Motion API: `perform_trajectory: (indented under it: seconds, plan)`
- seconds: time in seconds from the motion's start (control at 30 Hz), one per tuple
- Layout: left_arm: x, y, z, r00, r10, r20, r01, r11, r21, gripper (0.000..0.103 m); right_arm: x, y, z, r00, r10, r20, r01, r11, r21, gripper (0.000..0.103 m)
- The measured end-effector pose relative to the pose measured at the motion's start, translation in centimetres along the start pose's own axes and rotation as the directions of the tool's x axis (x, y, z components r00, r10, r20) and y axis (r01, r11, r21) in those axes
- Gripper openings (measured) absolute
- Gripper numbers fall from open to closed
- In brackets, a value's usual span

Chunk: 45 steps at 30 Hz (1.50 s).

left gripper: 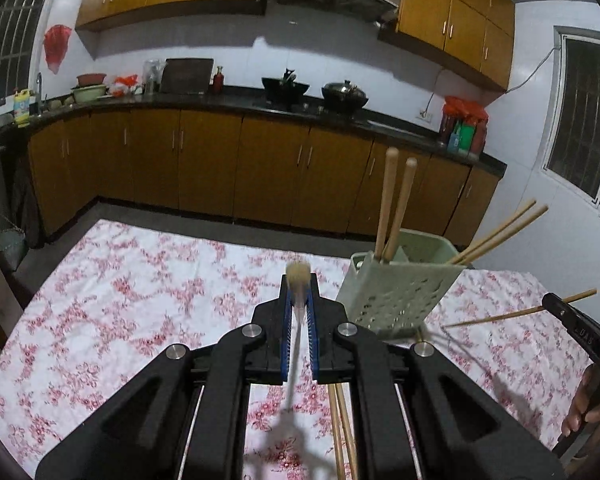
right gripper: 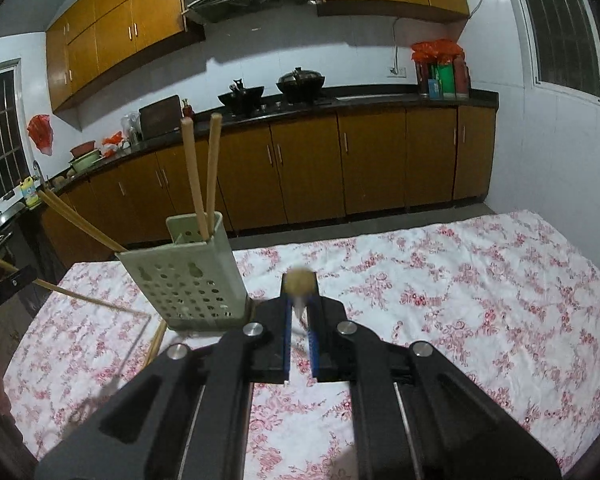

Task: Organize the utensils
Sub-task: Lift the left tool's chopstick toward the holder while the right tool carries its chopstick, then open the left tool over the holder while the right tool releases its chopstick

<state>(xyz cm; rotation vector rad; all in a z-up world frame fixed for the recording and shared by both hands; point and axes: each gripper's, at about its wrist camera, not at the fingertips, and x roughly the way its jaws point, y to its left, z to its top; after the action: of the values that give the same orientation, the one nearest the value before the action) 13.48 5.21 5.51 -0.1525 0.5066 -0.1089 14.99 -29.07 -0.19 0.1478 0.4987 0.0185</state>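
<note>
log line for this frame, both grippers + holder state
left gripper: shut on chopstick | right gripper: shut on chopstick | holder: upright, four utensils in

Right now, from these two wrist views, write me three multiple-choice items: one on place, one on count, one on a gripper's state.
1. Where does the green utensil holder stand?
A. On the kitchen counter
B. On the floral tablecloth
C. On the floor

2. How many thick wooden handles stand upright in the holder?
A. Two
B. Four
C. None

3. What is the left gripper doing?
A. Open and holding nothing
B. Shut on the holder's rim
C. Shut on a chopstick

Answers:
1 B, its base rests on the cloth.
2 A, two handles rise side by side above the rim.
3 C, a round wooden end pokes out between the blue pads.
</note>
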Motion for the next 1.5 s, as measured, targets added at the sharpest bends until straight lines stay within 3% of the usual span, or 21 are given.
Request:
perform_trajectory:
  seconds: [0.27, 0.57, 1.0, 1.27, 1.5]
  plan:
    - [-1.8, -0.1, 1.5, 0.998, -0.017, 0.054, 0.016, 1.0, 0.012, 0.007, -2.2, 0.9, 2.0, 0.997, 0.034, 0.066, -0.033, 0.999, -0.022, 0.008]
    - [-4.4, -1.3, 2.8, 0.992, -0.083, 0.098, 0.079, 0.996, 0.037, 0.007, -5.4, 2.8, 4.6, 0.981, 0.133, 0.145, -0.129, 0.991, -0.039, 0.008]
    - [-7.6, -5.7, 6.5, 0.953, -0.202, 0.226, 0.182, 0.978, 0.103, 0.007, -7.5, 6.3, 8.5, 0.938, 0.224, 0.263, -0.208, 0.974, -0.088, 0.008]
    - [-6.6, -7.1, 9.8, 0.911, -0.158, 0.381, 0.146, 0.987, 0.061, 0.007, -6.3, 7.5, 11.0, 0.915, 0.216, 0.339, -0.199, 0.976, -0.085, 0.008]
    - [-3.1, -6.8, 9.4, 0.916, -0.118, 0.384, 0.121, 0.993, 0.017, 0.007, -3.1, 7.3, 11.8, 0.917, 0.189, 0.352, -0.189, 0.981, -0.034, 0.008]
